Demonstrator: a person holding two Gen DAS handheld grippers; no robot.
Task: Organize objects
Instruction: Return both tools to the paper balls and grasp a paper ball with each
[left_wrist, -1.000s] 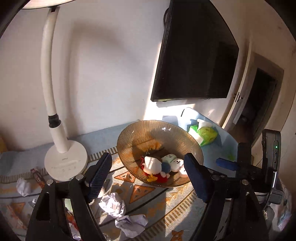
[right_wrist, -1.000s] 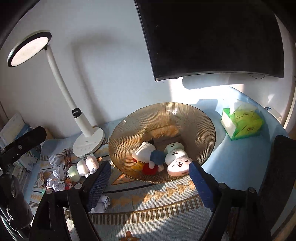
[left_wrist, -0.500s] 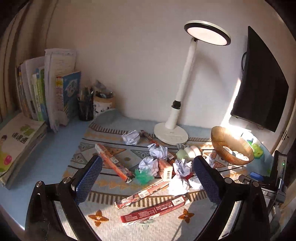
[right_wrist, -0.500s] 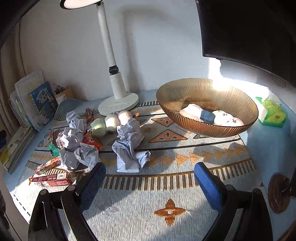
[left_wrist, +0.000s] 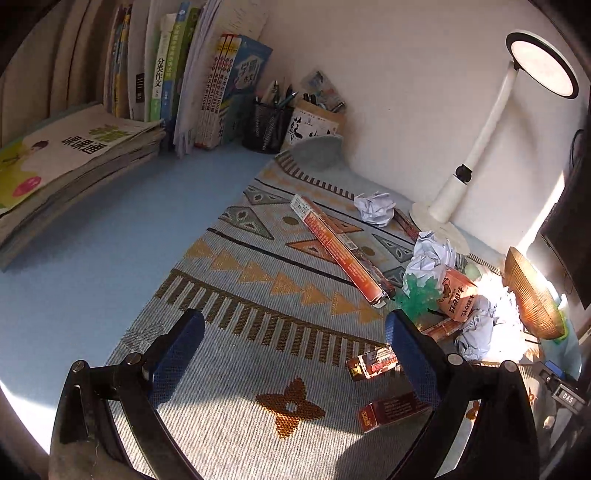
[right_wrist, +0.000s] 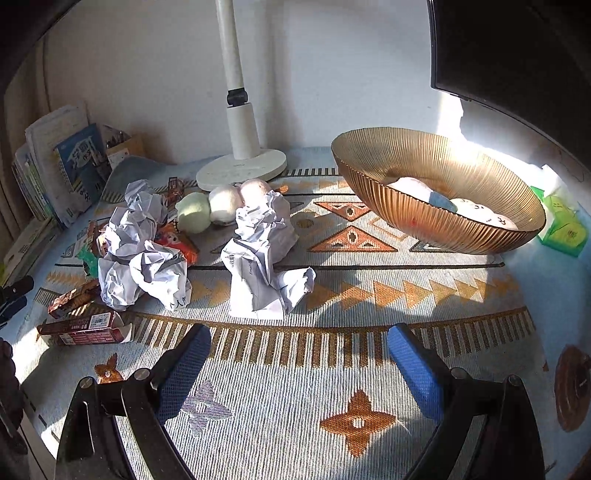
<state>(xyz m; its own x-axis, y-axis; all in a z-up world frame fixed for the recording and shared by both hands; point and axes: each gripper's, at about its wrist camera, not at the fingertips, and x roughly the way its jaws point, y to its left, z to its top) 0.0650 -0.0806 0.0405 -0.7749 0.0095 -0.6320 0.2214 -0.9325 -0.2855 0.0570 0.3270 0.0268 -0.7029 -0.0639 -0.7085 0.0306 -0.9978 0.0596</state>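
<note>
My left gripper (left_wrist: 295, 343) is open over the patterned mat (left_wrist: 258, 295), nothing between its blue pads. To its right lie small red boxes (left_wrist: 373, 363), a long orange box (left_wrist: 341, 247), crumpled paper balls (left_wrist: 430, 254) and a snack packet (left_wrist: 458, 295). My right gripper (right_wrist: 299, 354) is also open and empty, low over the mat (right_wrist: 332, 369). Ahead of it lie crumpled papers (right_wrist: 262, 254), three round plush balls (right_wrist: 221, 206) and red boxes (right_wrist: 83, 326). The amber ribbed bowl (right_wrist: 424, 218) at the right holds plush toys (right_wrist: 476, 210).
A white desk lamp (right_wrist: 242, 147) stands at the back. Books (left_wrist: 177, 74) and a pen cup (left_wrist: 267, 122) line the back left, with a stack of magazines (left_wrist: 74, 155). A dark monitor (right_wrist: 517, 55) hangs at the right, and a green tissue pack (right_wrist: 563, 229) sits past the bowl.
Both grippers came down and swung away from the bowl. The left one moved far left, so it now faces the books and litter. Both sets of jaws stand a little wider.
</note>
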